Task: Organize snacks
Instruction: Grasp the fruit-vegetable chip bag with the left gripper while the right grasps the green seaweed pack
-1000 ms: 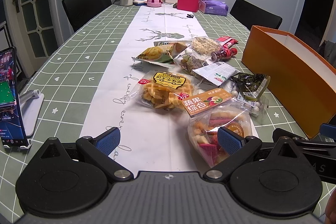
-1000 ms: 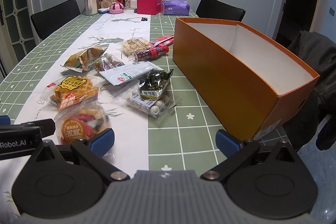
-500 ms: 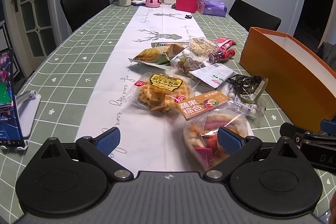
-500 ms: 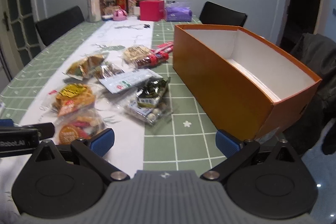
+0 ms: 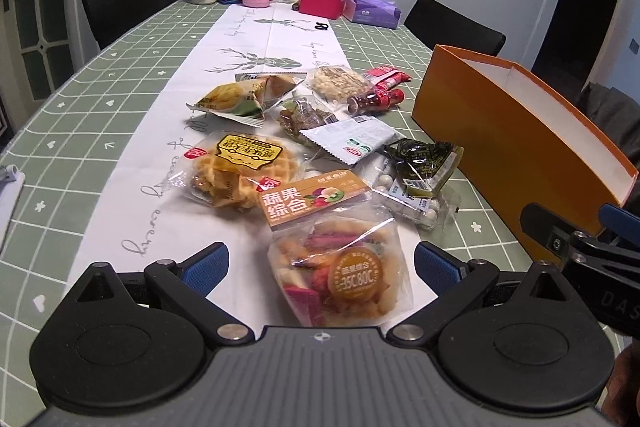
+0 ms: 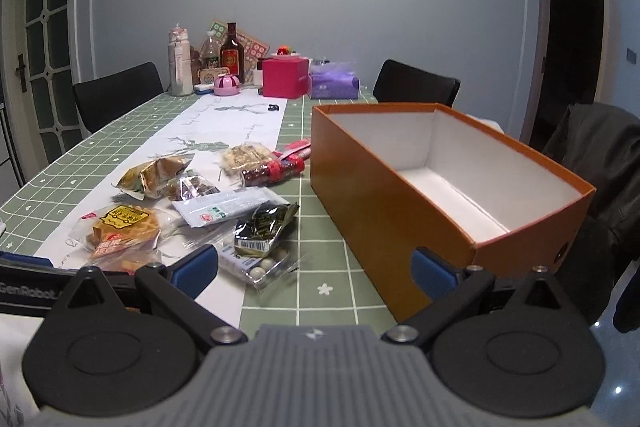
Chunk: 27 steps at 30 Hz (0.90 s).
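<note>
Several snack packs lie on the white table runner. Nearest is a clear bag of mixed fruit crisps (image 5: pixel 340 267) with an orange label, lying between the open fingers of my left gripper (image 5: pixel 322 263), which hovers over its near end. Behind it are a waffle pack (image 5: pixel 240 167), a white sachet (image 5: pixel 352 141) and a dark wrapped pack (image 5: pixel 424 163) on a bag of white balls. An empty orange box (image 6: pixel 448 187) stands on the right. My right gripper (image 6: pixel 314 267) is open and empty, near the box's front corner.
Bottles (image 6: pixel 232 55), a pink box (image 6: pixel 285 78) and a purple tissue pack (image 6: pixel 334 87) crowd the table's far end. Black chairs (image 6: pixel 116 99) stand on both sides. A dark jacket (image 6: pixel 600 155) hangs at the right. The green checked cloth (image 5: pixel 100 99) covers the table's left side.
My left gripper has swung right, so the fruit crisp bag now sits between its fingers and the phone stand has left view. The right gripper has risen and tilted up.
</note>
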{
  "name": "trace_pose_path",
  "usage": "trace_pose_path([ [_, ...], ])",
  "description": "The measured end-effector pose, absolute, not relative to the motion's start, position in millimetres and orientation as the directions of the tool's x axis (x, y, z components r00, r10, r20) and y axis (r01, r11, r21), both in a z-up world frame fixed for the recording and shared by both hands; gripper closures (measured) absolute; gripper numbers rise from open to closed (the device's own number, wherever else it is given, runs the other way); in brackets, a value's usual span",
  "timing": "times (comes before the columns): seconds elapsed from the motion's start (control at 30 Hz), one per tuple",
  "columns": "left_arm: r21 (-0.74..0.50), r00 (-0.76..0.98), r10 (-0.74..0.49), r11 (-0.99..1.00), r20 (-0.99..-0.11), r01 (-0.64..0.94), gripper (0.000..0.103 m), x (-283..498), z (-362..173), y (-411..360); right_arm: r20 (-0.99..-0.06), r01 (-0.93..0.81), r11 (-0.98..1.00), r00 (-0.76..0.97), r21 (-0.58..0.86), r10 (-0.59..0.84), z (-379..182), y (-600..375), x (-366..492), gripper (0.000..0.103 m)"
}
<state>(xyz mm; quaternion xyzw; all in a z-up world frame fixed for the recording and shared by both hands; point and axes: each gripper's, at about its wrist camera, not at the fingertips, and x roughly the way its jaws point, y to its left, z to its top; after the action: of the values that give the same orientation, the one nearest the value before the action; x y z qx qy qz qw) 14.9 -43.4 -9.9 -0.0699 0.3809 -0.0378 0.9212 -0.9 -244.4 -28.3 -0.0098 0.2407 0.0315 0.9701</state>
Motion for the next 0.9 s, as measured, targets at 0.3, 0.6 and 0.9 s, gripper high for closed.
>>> trace_pose_path([
  [0.3, -0.136, 0.703, -0.097, 0.991, -0.705, 0.001, 0.000, 28.8, -26.1, -59.2, -0.471, -0.054, 0.998, 0.880, 0.021, 0.058, -30.8, -254.2, 5.8, 0.003],
  [0.6, -0.200, 0.696, -0.144, 0.980, -0.704, 0.000, 0.000, 35.4, -44.1, -50.1, -0.496, -0.072, 0.994, 0.863, 0.077, 0.101, -37.7, -253.7, 14.6, 0.003],
  [0.9, -0.181, 0.716, -0.147, 0.983, -0.683, 0.029, 0.000, 34.0, -57.4, -44.3, -0.495, -0.117, 0.991, 0.859, 0.063, 0.133, -46.4, -243.5, 31.4, 0.003],
])
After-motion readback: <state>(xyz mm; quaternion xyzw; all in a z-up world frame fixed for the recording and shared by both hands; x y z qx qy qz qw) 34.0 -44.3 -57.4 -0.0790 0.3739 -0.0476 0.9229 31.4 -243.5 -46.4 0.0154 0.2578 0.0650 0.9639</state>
